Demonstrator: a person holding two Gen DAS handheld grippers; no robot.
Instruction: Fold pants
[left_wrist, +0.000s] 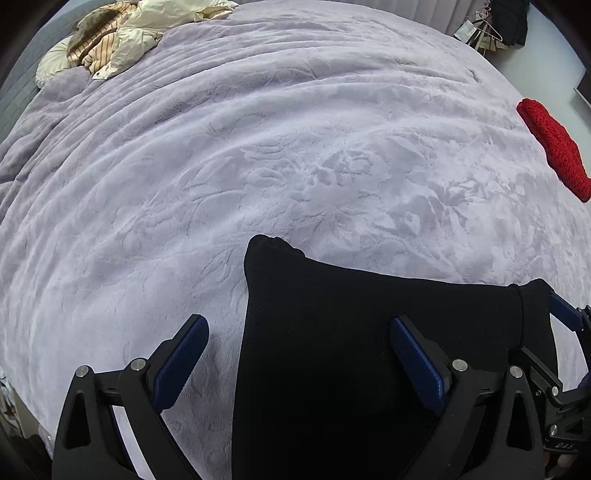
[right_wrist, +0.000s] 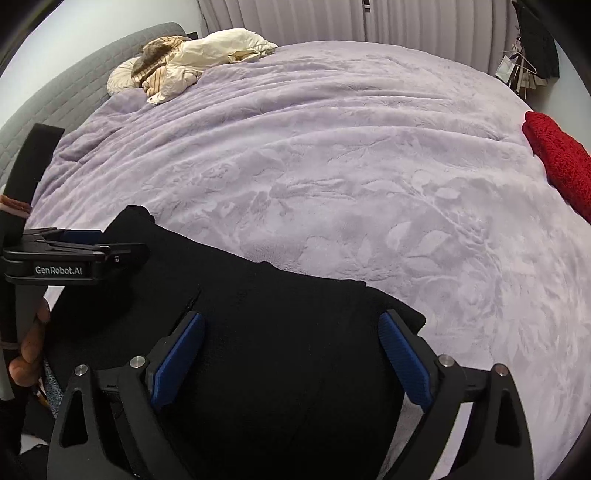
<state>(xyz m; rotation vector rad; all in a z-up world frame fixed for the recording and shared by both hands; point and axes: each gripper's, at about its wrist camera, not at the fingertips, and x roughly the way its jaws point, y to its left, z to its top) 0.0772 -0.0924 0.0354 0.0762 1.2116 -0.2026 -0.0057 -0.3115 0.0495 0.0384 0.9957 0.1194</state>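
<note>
Black pants (left_wrist: 332, 314) lie folded on the near part of the lilac blanket (left_wrist: 295, 147). My left gripper (left_wrist: 297, 328) is open just above their left edge, with one finger over the blanket and the other over the dark cloth. Nothing is pinched between its pads. In the right wrist view the pants (right_wrist: 258, 295) fill the lower middle. My right gripper (right_wrist: 291, 321) hangs open over them, both blue pads clear of the fabric. The left gripper (right_wrist: 122, 251) shows side-on at the left, held by a hand (right_wrist: 29, 347).
A red knitted piece (left_wrist: 554, 147) lies at the bed's right edge. Cream bedding with a striped cloth (left_wrist: 110, 40) is heaped at the far left by the grey headboard (right_wrist: 55, 96). Hangers and dark clothes (right_wrist: 528, 55) hang at the far right, by pleated curtains (right_wrist: 295, 18).
</note>
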